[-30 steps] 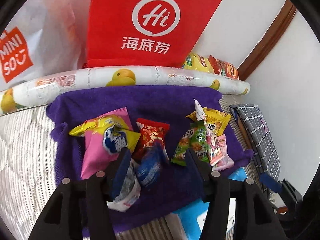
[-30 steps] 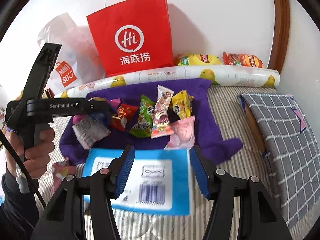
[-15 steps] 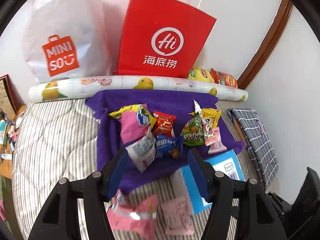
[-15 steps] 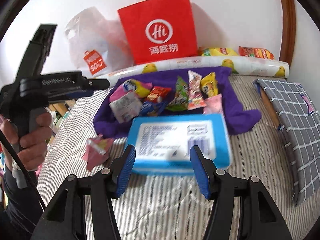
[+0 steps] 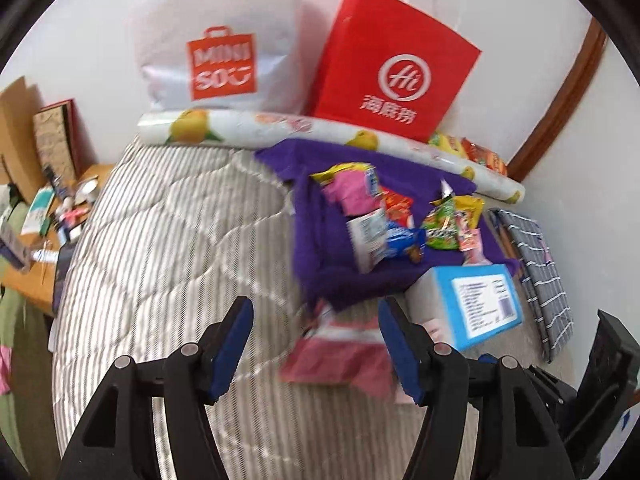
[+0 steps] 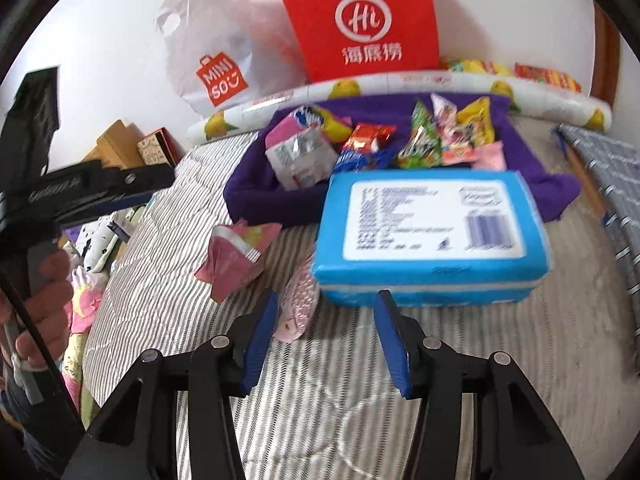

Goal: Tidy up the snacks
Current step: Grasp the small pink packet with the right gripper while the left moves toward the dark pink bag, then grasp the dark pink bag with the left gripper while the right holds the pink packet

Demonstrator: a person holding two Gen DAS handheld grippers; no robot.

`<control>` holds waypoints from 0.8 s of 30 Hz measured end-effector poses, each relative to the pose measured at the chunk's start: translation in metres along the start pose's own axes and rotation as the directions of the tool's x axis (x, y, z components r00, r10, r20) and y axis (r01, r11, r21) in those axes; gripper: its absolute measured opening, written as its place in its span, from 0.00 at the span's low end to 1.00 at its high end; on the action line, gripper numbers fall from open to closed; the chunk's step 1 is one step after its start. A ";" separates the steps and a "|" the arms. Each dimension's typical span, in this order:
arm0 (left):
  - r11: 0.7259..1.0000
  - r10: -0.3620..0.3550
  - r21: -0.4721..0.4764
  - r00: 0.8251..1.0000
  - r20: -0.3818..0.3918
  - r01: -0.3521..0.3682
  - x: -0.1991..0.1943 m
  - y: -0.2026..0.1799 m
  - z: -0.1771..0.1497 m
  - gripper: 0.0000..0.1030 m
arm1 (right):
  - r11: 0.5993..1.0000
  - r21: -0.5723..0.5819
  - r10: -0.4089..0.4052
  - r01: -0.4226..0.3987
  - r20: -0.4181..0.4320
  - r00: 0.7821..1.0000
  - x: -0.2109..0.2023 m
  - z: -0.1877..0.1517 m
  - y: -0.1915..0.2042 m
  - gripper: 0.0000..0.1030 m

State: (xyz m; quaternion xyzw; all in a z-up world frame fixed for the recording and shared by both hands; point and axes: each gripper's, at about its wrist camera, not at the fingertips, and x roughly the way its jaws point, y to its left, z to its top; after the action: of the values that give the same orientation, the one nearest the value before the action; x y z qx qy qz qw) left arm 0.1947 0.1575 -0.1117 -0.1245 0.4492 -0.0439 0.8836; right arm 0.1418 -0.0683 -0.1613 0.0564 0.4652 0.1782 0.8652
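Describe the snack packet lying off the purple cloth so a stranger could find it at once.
Start at the red paper bag against the wall, then come forward over the purple cloth to the blue box. Left of that box, on the bare striped quilt, lies a crumpled dark pink packet, apart from the pile.

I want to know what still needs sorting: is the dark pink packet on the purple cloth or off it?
Off it. The dark pink packet lies on the striped bedcover, beside the purple cloth.
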 end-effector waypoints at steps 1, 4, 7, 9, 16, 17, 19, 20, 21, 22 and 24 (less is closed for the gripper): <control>1.000 0.002 -0.010 1.000 0.000 -0.002 -0.001 0.005 -0.004 0.61 | 1.000 -0.002 0.008 -0.008 -0.009 1.000 0.004 -0.001 0.001 0.49; 1.000 -0.008 -0.027 1.000 -0.002 0.008 -0.001 0.015 -0.014 0.61 | 1.000 -0.004 0.020 -0.020 -0.035 0.999 0.020 -0.004 0.005 0.49; 1.000 -0.007 -0.020 1.000 -0.009 0.006 0.002 0.017 -0.021 0.61 | 1.000 0.007 0.026 -0.026 -0.050 0.998 0.036 -0.004 0.007 0.44; 1.000 -0.014 -0.021 1.000 -0.015 0.014 0.006 0.017 -0.024 0.61 | 0.999 0.026 0.038 -0.036 -0.059 0.998 0.045 -0.004 0.006 0.43; 0.997 -0.075 0.012 0.996 -0.050 0.076 0.027 -0.001 -0.025 0.61 | 0.993 0.082 0.094 -0.089 -0.064 0.993 0.053 -0.012 -0.001 0.15; 0.996 -0.080 0.022 0.995 -0.052 0.081 0.029 -0.004 -0.025 0.63 | 0.991 0.087 0.102 -0.097 -0.058 0.993 0.050 -0.014 -0.002 0.15; 0.995 -0.088 0.037 0.995 -0.055 0.090 0.034 -0.009 -0.024 0.66 | 0.990 0.082 0.117 -0.112 -0.057 0.992 0.040 -0.018 -0.003 0.15; 0.995 -0.089 0.048 0.994 -0.059 0.092 0.037 -0.012 -0.022 0.67 | 0.991 0.068 0.118 -0.115 -0.052 0.992 0.031 -0.021 -0.001 0.15; 0.994 -0.089 0.055 0.994 -0.062 0.093 0.038 -0.013 -0.022 0.67 | 0.992 0.052 0.115 -0.113 -0.046 0.992 0.023 -0.024 0.001 0.15; 0.993 -0.090 0.067 0.994 -0.068 0.094 0.042 -0.017 -0.020 0.67 | 0.994 0.038 0.106 -0.104 -0.042 0.994 0.017 -0.027 0.003 0.15; 0.993 -0.083 0.082 0.993 -0.082 0.089 0.050 -0.022 -0.019 0.67 | 0.995 0.016 0.097 -0.096 -0.032 0.995 0.002 -0.034 0.004 0.15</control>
State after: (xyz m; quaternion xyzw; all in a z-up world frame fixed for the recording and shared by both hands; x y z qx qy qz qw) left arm 0.2099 0.1238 -0.1553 -0.1040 0.4756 -0.1060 0.8670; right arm 0.1133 -0.0662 -0.1810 0.0820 0.4773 0.2173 0.8475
